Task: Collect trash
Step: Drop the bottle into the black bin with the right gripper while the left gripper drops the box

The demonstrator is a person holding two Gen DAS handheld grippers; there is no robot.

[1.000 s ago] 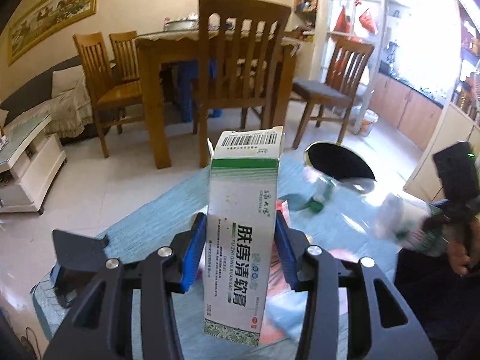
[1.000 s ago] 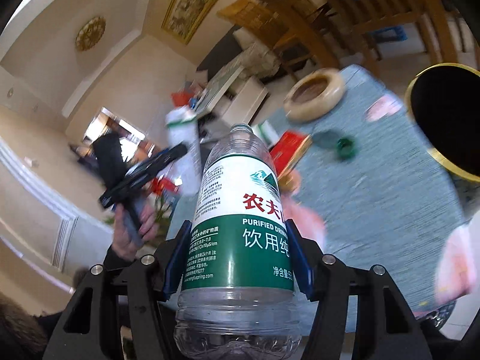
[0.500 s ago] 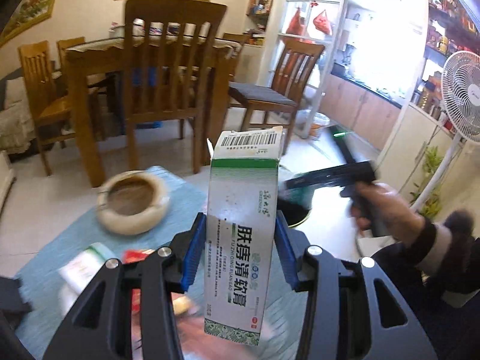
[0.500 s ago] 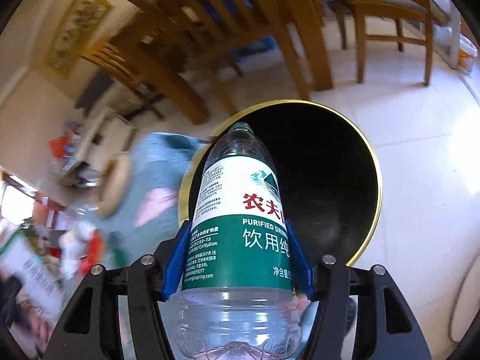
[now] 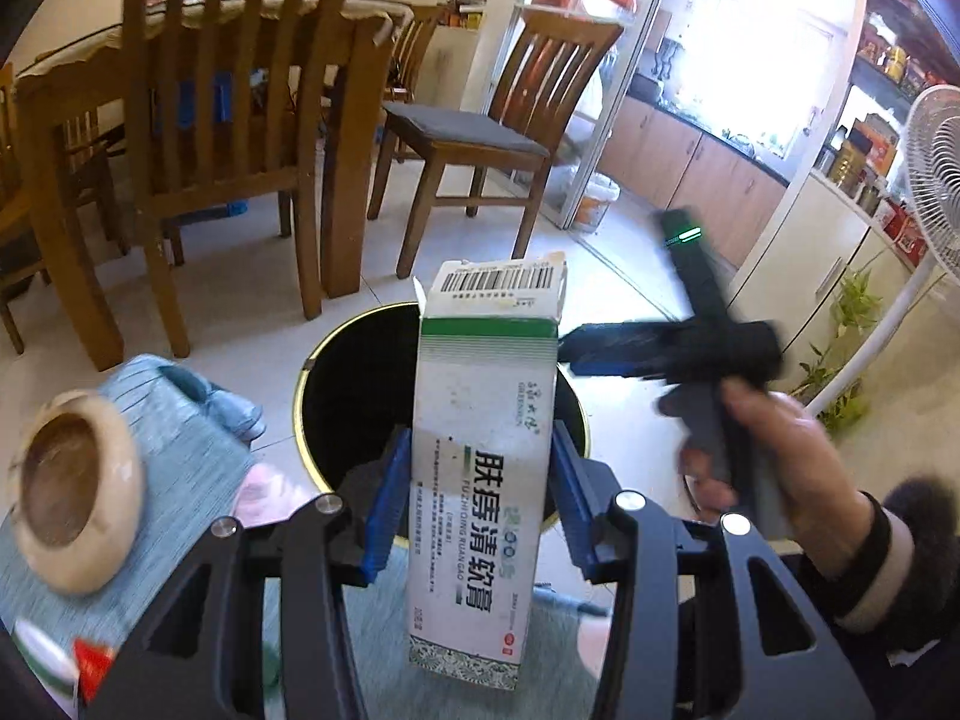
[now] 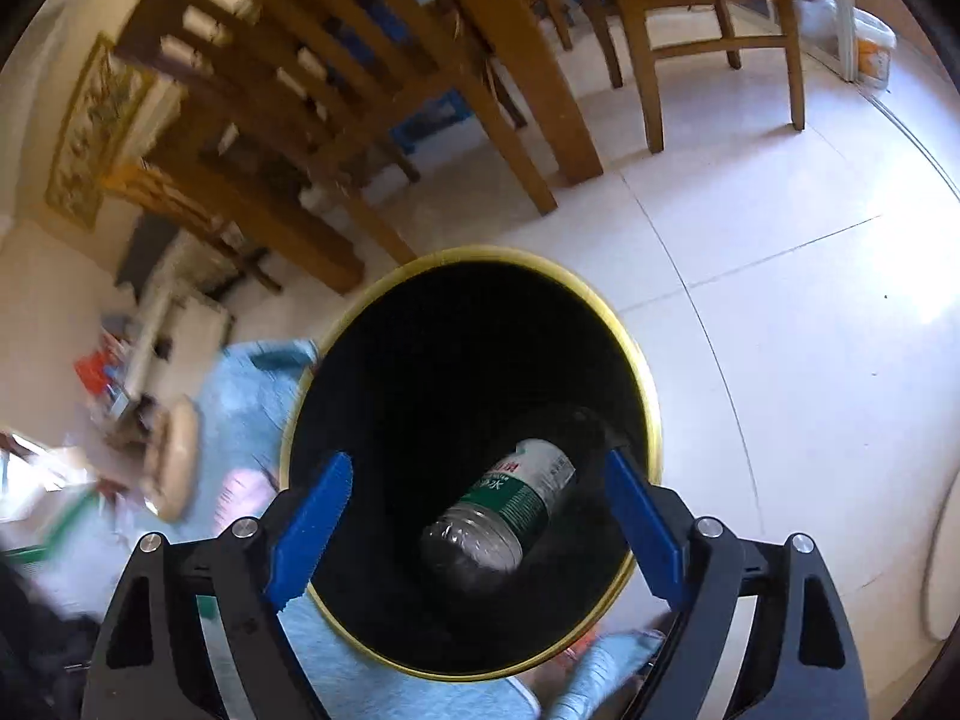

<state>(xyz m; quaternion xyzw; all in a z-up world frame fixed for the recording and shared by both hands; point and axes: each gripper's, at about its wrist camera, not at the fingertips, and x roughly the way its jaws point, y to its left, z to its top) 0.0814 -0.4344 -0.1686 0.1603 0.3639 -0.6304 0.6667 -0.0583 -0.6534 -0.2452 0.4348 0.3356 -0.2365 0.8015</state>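
Note:
My left gripper (image 5: 477, 498) is shut on a tall white and green carton (image 5: 480, 456) with a barcode flap on top. It hangs in front of the black bin with a gold rim (image 5: 336, 384). In the right wrist view my right gripper (image 6: 480, 516) hovers over the same bin (image 6: 654, 420), its jaws opening with nothing pressed between them. The clear water bottle with a green label (image 6: 510, 504) is loose inside the bin, below the blue pads (image 6: 312, 522). From the left wrist view, the right gripper (image 5: 600, 348) shows held by a hand (image 5: 774, 456) over the bin.
A low table under a blue-green cloth (image 5: 180, 480) carries a round tan ashtray (image 5: 66, 486) and some packets. Wooden chairs (image 5: 240, 90) and a dining table stand beyond the bin on a pale tiled floor (image 6: 780, 300). A white fan (image 5: 936, 180) stands at right.
The right gripper swung from the table to over the bin and let the bottle go; it now lies inside. The left gripper carried the carton rightward toward the bin.

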